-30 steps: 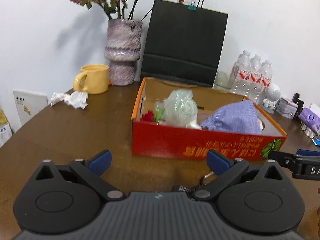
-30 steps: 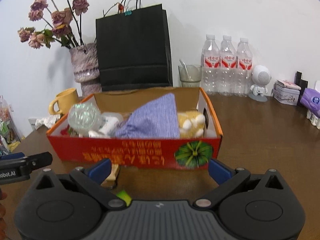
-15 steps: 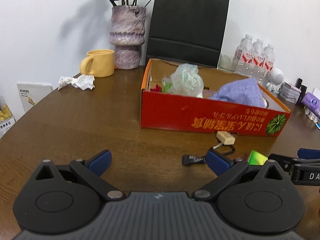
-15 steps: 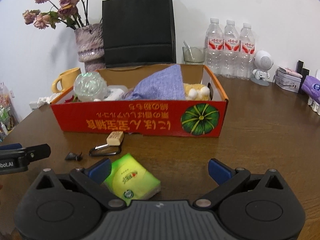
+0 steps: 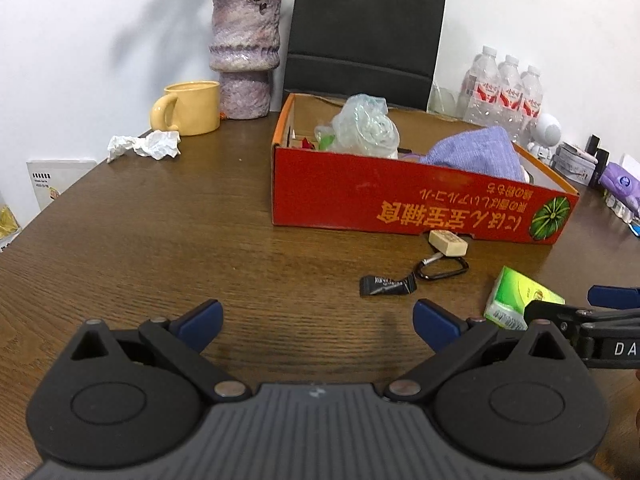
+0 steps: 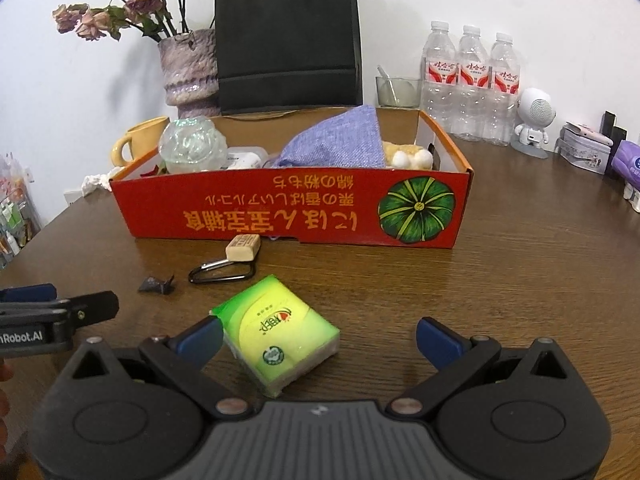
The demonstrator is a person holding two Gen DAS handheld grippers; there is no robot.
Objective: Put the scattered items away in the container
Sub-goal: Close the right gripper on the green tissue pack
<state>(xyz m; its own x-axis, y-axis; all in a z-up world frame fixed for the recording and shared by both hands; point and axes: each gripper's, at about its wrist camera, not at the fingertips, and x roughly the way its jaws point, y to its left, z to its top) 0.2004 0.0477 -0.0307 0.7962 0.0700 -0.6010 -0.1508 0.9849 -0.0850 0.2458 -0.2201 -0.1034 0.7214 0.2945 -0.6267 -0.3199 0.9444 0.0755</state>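
A red cardboard box (image 5: 400, 196) (image 6: 320, 204) holds a purple cloth (image 6: 340, 144), a clear plastic ball (image 6: 192, 148) and a plush toy. In front of it on the table lie a green tissue pack (image 6: 276, 340) (image 5: 516, 296), a wooden tag on a carabiner (image 6: 228, 266) (image 5: 444, 256) and a black wrapper (image 5: 386, 284) (image 6: 156, 284). My right gripper (image 6: 320, 338) is open, with the tissue pack between its fingers by the left one. My left gripper (image 5: 316, 320) is open and empty above bare table, short of the wrapper.
Behind the box stand a black paper bag (image 5: 364, 32), a purple vase (image 5: 244, 56), a yellow mug (image 5: 192, 108) and water bottles (image 6: 468, 80). Crumpled tissue (image 5: 144, 146) lies at the left. A white figurine (image 6: 534, 120) and small boxes sit at the right.
Both grippers have pulled back from the box and tilted down. The tissue pack, carabiner tag and wrapper have come into view. The tissue pack now lies between my right fingers.
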